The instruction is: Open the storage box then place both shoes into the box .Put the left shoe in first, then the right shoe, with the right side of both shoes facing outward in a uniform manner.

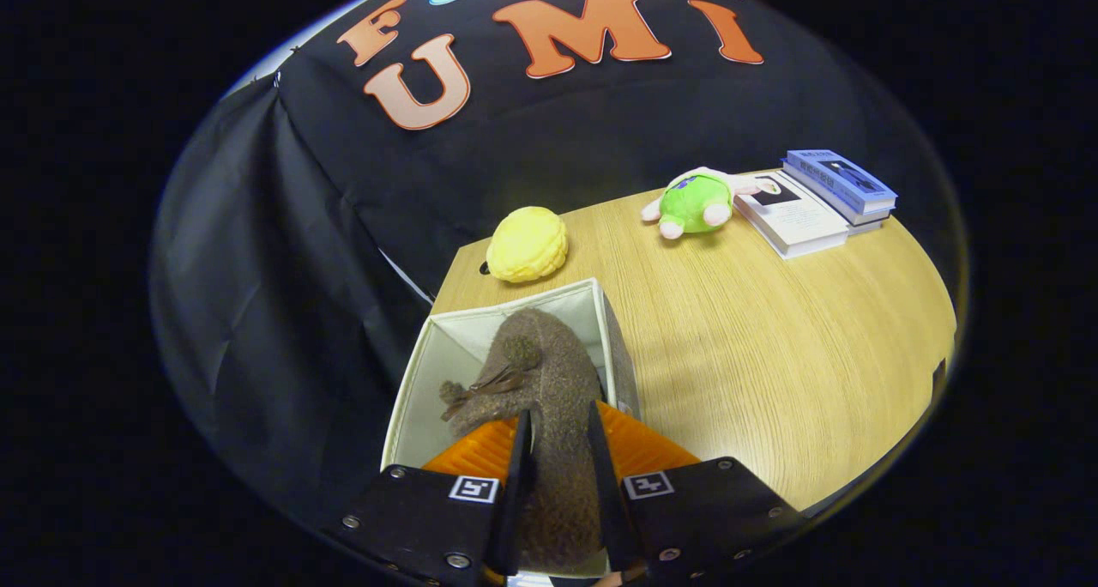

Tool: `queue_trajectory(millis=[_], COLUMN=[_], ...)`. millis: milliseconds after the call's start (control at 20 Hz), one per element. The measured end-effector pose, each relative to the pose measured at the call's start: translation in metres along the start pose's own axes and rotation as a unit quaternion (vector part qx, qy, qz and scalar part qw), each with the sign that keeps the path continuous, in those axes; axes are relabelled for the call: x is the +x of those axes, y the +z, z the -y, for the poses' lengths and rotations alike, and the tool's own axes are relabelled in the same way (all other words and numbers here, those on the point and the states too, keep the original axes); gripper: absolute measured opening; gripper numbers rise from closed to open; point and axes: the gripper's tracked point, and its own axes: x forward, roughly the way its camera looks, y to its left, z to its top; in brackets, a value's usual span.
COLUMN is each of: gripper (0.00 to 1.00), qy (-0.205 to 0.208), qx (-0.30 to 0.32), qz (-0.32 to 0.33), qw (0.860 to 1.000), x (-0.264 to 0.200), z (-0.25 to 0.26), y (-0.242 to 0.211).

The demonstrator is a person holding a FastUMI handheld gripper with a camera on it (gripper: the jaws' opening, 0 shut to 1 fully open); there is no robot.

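A fuzzy brown shoe (536, 381) with a small brown bow sits between my fingers, its toe pointing away from me. My gripper (558, 428) is shut on the shoe, both fingers pressing its sides near the heel. The shoe hangs over the open mouth of a pale fabric storage box (446, 338), which stands at the table's left corner. The toe reaches toward the box's far wall. The box's inside is largely hidden by the shoe; I cannot tell whether another shoe lies in it.
A yellow round plush (527, 244) rests just beyond the box. Farther right lie a green plush toy (695, 202) and a stack of books (815, 201). The wooden table (755, 347) stretches to the right of the box.
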Motion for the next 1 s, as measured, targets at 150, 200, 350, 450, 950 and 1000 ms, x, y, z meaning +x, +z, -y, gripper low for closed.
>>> queue_trajectory(millis=[150, 200, 350, 450, 950, 1000], gripper=[0.58, 0.62, 0.74, 0.81, 0.98, 0.98], qy=[0.042, 0.054, 0.071, 0.074, 0.043, 0.036], qx=[0.005, 0.006, -0.011, -0.029, -0.150, -0.161], qz=[0.034, 0.049, 0.084, 0.112, 0.277, 0.294], qw=[0.999, 0.997, 0.994, 0.991, 0.948, 0.942], x=[-0.026, -0.035, -0.056, -0.071, -0.140, -0.148], z=[-0.006, -0.006, 0.003, 0.016, 0.097, 0.104], y=[0.016, 0.023, 0.034, 0.043, 0.086, 0.090])
